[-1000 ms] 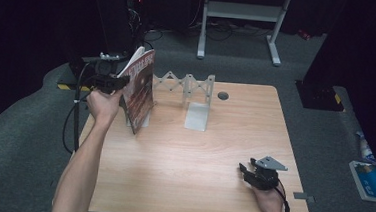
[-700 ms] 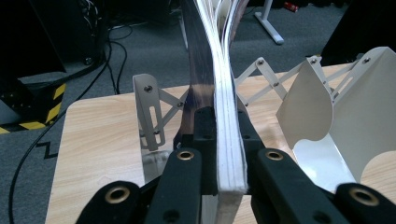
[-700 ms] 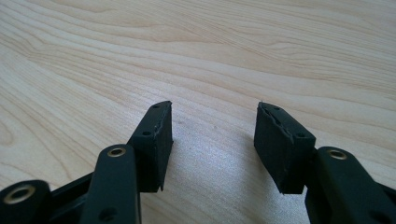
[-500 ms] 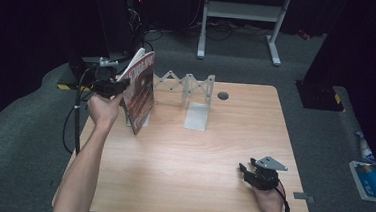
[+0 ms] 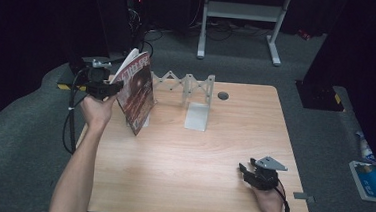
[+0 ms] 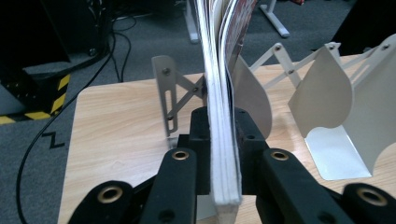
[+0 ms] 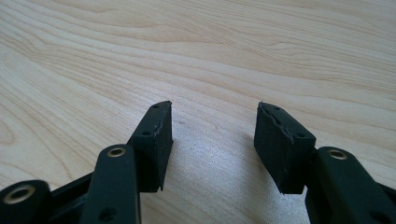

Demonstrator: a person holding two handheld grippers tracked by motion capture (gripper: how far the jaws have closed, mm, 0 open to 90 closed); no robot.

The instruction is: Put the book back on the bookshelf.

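Clamping a magazine (image 6: 224,116) upright at the left end of the accordion book rack (image 5: 189,88), the left gripper (image 5: 111,87) has just eased slightly; right gripper (image 7: 212,140) rests wide apart, well clear.

My left gripper (image 5: 108,87) and right gripper (image 5: 251,173) are matte black, brass-ringed screw holes along each jaw, black cables trailing toward six o'clock, forearms unsleeved.

Left gripper (image 5: 108,87) clamped, right gripper (image 5: 251,174) spread.
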